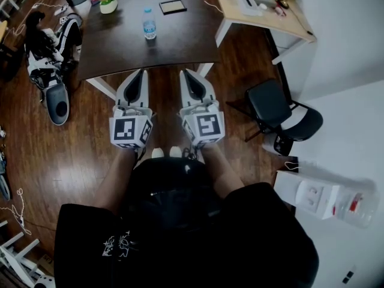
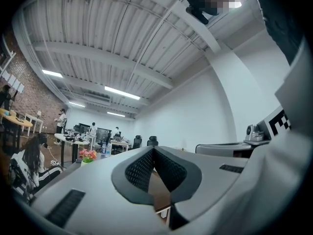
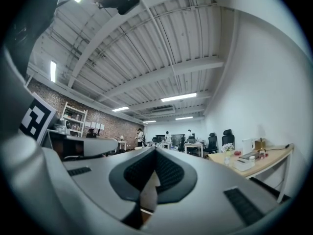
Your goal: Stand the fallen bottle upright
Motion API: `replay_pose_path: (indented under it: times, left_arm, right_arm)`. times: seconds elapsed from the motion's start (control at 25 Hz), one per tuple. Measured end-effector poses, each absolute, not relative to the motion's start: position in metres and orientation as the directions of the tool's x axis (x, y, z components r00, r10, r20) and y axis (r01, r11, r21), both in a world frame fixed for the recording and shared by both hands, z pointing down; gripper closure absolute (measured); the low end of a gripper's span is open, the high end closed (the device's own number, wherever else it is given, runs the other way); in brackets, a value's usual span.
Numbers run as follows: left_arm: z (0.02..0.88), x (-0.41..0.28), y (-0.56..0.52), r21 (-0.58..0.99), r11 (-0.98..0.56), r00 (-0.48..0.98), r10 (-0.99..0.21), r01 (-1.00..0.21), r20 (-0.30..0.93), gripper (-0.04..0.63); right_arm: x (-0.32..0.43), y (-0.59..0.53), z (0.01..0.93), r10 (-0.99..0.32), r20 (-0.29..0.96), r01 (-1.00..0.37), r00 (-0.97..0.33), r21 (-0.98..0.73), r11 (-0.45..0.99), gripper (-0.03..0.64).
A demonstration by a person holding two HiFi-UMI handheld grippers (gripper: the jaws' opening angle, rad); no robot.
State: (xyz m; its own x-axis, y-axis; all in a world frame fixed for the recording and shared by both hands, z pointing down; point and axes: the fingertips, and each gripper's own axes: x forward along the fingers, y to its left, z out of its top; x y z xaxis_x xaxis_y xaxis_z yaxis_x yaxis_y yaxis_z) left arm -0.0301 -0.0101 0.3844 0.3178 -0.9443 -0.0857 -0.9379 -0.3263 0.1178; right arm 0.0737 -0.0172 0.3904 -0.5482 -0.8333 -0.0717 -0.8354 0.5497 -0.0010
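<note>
On table (image 1: 180, 44): bottle (image 1: 149, 24) upright; we judge done
Grippers: left gripper (image 1: 139, 72), right gripper (image 1: 188, 72) closed, empty
Next: no grasp needed

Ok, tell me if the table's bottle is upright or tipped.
Upright: the bottle stands on its base on the dark table, cap uppermost.

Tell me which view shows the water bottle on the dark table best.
The head view: the water bottle stands upright, whole and unobstructed, on the dark table. The left gripper view catches only a tiny shape beside the flowers, likely it. The right gripper view does not show it.
</note>
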Motion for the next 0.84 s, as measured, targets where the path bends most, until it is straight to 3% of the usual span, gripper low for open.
replay_pose_path:
  times: [0.84]
  left_arm:
    - [0.3833, -0.0371, -0.0099, 0.121, -0.343, 0.335, -0.939, -0.932, -0.081, 0.609]
  right_arm:
    - [0.0653, -0.0191, 0.3874, -0.839, -0.079, -0.842, -0.539, 0.015, 0.539, 0.6]
